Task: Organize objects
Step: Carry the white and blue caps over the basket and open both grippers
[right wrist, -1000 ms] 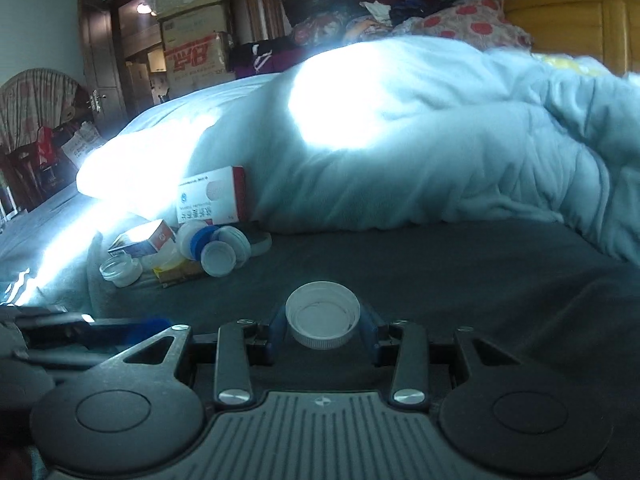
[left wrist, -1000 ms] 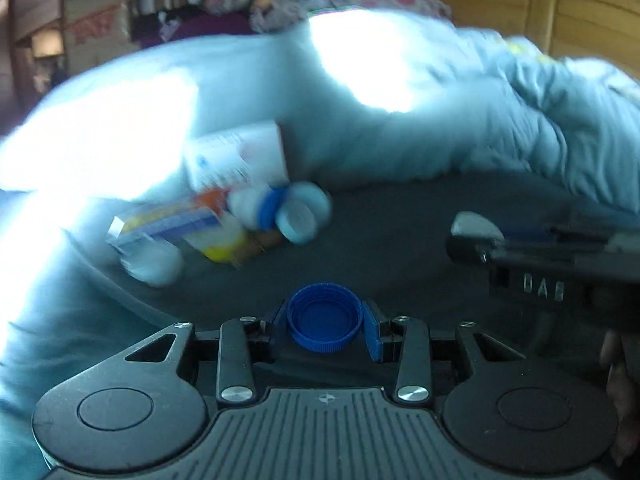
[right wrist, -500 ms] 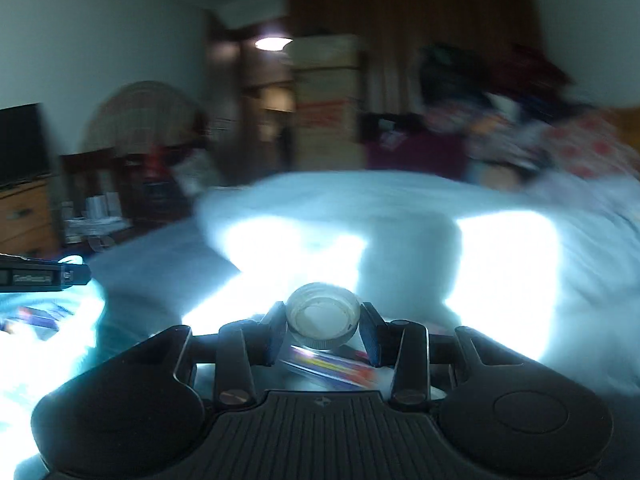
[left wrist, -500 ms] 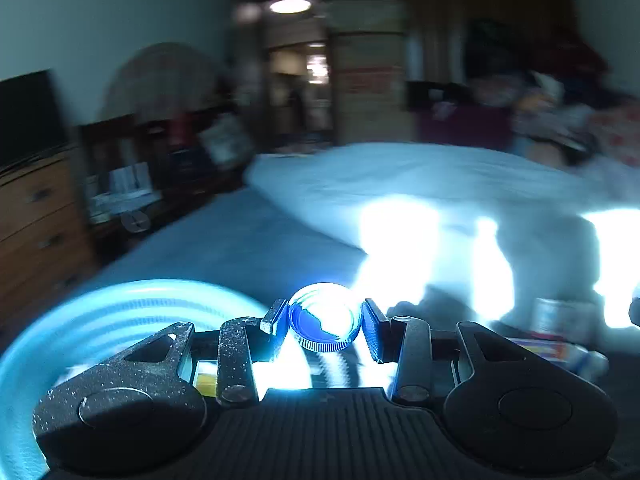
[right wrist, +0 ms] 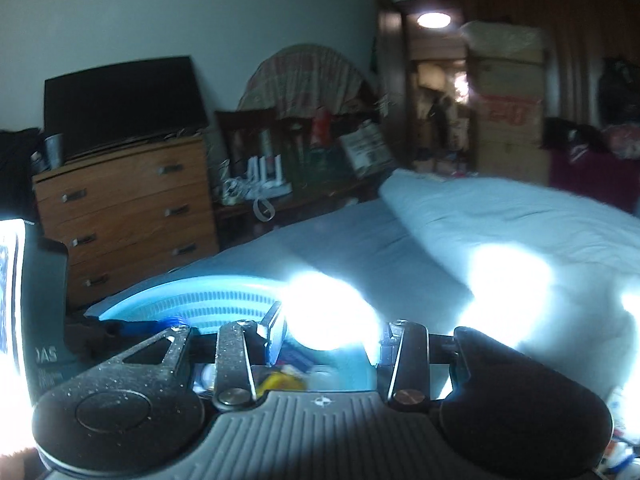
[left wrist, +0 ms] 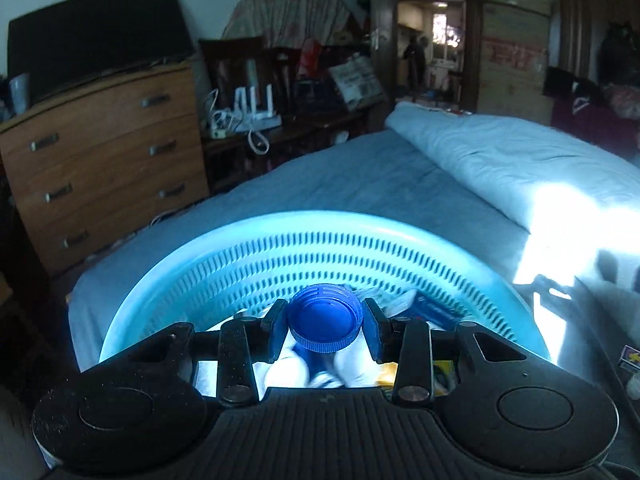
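left tongs (left wrist: 325,325): closed on a blue bottle cap (left wrist: 326,318), pads pinching its rim on both sides, flat top facing the camera
why held so: side pinch keeps the cap level; parting the pads should drop it straight down, my guess
cap position: hanging above the light-blue slotted basket (left wrist: 320,240), over the near half, not touching the wall
basket contents: white and yellow packets, a dark-blue box (left wrist: 434,312) at the right; blurred, can't name more
basket spot: sits on the bed (left wrist: 360,176), on the blue sheet, close to the bed edge
right tongs (right wrist: 328,338): glare washes out the gap; something pale and round seems to sit between the pads, can't tell if it is gripped or what it is
right tongs position: near the basket's right rim (right wrist: 192,292), more to the side than over the middle
step judged: drop-off of small items into the basket, release not yet done
around: rolled duvet (left wrist: 520,160) right of the basket, wooden dresser (left wrist: 104,152) with a dark TV (left wrist: 92,40) beyond the bed, cluttered shelf, stacked cartons by the doorway
in the way: nothing between cap and basket; the other tool's body crowds the left edge of the right view, so the two hands are close, collision risk if both release together
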`<state>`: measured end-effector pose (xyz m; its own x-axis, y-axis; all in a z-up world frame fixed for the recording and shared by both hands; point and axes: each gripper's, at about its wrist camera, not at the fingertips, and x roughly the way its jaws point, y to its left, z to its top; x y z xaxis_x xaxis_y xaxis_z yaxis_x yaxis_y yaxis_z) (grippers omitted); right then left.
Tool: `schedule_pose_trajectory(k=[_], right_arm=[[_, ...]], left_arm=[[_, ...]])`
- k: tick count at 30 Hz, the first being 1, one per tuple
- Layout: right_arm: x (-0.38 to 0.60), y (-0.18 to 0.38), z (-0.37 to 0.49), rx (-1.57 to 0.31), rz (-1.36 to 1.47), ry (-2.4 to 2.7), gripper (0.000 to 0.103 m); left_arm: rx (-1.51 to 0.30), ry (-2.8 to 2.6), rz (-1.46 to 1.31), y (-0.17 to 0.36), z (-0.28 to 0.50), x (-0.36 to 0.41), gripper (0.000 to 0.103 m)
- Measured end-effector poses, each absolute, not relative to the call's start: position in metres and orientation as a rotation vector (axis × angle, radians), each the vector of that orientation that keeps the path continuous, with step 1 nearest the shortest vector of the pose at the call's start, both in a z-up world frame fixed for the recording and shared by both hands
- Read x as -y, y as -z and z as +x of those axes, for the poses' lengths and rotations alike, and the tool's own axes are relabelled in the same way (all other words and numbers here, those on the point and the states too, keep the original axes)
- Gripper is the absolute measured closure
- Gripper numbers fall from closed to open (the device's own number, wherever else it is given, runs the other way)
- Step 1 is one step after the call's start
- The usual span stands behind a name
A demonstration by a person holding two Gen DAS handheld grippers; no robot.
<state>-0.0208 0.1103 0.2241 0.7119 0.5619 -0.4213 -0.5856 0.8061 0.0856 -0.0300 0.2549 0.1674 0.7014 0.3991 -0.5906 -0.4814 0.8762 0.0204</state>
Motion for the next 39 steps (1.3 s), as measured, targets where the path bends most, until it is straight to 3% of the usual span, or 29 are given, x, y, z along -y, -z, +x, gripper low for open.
schedule_pose_trajectory(k=[12, 39], right_arm=[[-0.165, -0.214, -0.013, -0.529, -0.095, -0.672, 0.061], [-0.174, -0.207, -0.012, -0.536, -0.103, -0.675, 0.061]], left_arm=[[-0.643, -0.494, -0.195, -0.157, -0.043, -0.283, 0.063], [-0.651, -0.493, -0.202, -0.153, -0.035, -0.291, 0.063]])
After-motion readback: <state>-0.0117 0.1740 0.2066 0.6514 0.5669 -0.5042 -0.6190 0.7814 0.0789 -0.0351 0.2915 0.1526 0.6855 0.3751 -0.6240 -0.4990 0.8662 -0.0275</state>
